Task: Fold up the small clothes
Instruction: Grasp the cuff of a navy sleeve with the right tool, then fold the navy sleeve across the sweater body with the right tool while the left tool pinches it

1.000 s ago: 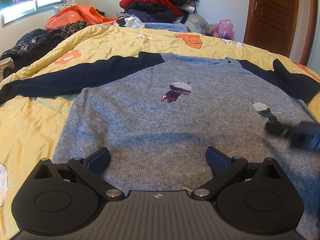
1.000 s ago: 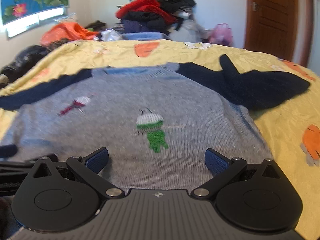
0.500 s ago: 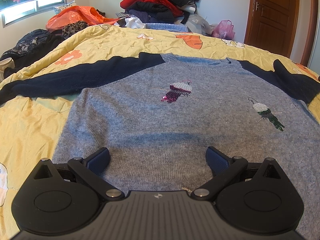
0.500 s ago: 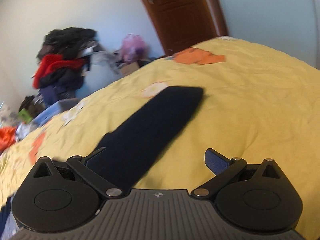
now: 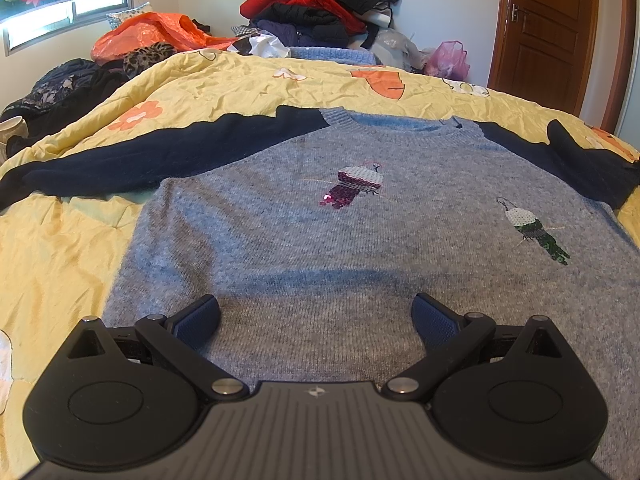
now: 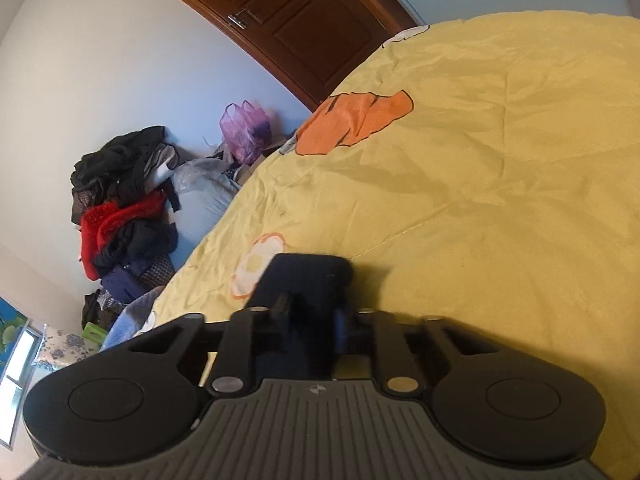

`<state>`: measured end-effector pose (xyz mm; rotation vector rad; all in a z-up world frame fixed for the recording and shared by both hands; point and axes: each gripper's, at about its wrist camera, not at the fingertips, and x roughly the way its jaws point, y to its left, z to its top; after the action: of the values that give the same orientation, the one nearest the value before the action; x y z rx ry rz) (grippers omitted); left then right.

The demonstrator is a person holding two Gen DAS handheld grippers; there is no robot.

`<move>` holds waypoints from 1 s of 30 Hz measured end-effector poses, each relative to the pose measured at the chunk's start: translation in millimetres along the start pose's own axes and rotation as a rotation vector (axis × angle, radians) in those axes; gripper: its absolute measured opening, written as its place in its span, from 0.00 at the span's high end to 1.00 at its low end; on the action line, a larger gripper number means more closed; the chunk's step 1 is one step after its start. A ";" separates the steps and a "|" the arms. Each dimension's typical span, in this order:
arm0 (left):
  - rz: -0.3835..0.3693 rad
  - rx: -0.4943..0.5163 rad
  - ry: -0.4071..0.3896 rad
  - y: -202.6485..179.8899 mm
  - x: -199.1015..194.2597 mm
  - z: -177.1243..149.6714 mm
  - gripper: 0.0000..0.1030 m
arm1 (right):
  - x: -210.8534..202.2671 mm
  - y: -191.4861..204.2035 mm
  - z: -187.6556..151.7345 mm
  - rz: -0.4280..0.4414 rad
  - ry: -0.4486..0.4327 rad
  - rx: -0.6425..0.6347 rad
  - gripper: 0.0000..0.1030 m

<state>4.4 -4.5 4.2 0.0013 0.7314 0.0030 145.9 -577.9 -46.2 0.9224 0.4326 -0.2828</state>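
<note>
A grey knit sweater (image 5: 360, 240) with navy sleeves and two sequin birds lies flat, front up, on the yellow quilt (image 5: 60, 264). Its left sleeve (image 5: 140, 164) stretches out to the left. My left gripper (image 5: 316, 316) is open and empty, hovering over the sweater's hem. In the right wrist view my right gripper (image 6: 312, 320) is shut on the cuff end of the sweater's right navy sleeve (image 6: 308, 276), just above the quilt (image 6: 500, 200).
A heap of clothes (image 5: 320, 4) and an orange bag (image 5: 160, 32) lie beyond the bed's far edge. Dark clothes (image 5: 64, 84) sit at the far left. A wooden door (image 5: 548, 28) stands at the back right. A pink bag (image 6: 246, 130) lies by the wall.
My right gripper swung from over the sweater's body out to the right sleeve and closed on its cuff. It left the left wrist view. My left gripper has not moved.
</note>
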 end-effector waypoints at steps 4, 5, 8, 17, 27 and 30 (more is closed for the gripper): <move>0.000 0.000 0.000 0.3 -0.1 -0.2 0.00 | -4.9 -5.7 2.1 0.019 -0.005 0.012 0.88; -0.001 0.000 0.000 0.2 -0.2 -0.2 0.00 | -6.7 -1.2 0.9 0.004 -0.010 -0.016 0.86; -0.001 0.000 0.000 0.1 0.0 -0.2 0.00 | -24.1 25.8 -9.3 -0.012 -0.054 -0.144 0.85; -0.006 -0.005 -0.002 -1.6 0.1 1.9 0.00 | -119.8 166.5 -137.7 0.360 0.095 -0.565 0.85; -0.015 -0.008 -0.007 0.3 1.7 2.9 0.00 | -132.0 192.7 -282.2 0.377 0.320 -0.552 0.56; -0.052 -0.051 -0.032 8.5 -1.5 0.6 0.00 | -156.3 168.8 -267.3 0.430 0.288 -0.461 0.26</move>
<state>3.7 4.1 5.6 -0.0665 0.6992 -0.0281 15.0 -254.5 6.0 0.5802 0.5229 0.3372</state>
